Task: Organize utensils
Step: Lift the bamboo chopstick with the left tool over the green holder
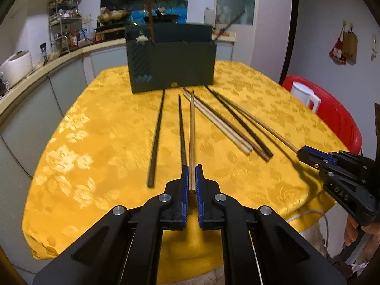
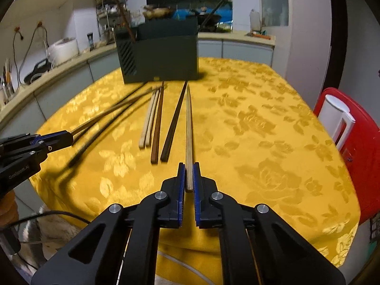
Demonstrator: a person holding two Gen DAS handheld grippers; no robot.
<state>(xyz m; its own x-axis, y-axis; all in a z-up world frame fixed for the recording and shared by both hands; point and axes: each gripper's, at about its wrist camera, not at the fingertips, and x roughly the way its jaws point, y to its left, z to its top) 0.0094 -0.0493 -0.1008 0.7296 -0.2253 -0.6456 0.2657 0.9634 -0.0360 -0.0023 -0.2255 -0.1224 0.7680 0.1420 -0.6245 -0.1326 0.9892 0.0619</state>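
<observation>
We hold one light chopstick point(image 1: 192, 128) tight in the left gripper point(image 1: 192, 178) and another chopstick point(image 2: 189, 128) in the right gripper point(image 2: 189, 177), so we lift both slowly toward the dark box point(image 1: 171, 66) at 12 o'clock on the tabletop point(image 1: 95, 128).

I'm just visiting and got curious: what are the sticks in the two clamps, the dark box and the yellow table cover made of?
The chopstick in the left gripper looks like pale bamboo: fine lengthwise grain, matte. The right gripper holds a similar light wooden chopstick. The dark green holder seems matte moulded plastic, with slanted vent slots. The yellow tablecloth looks like woven damask fabric; its flower pattern catches a sheen.
</observation>
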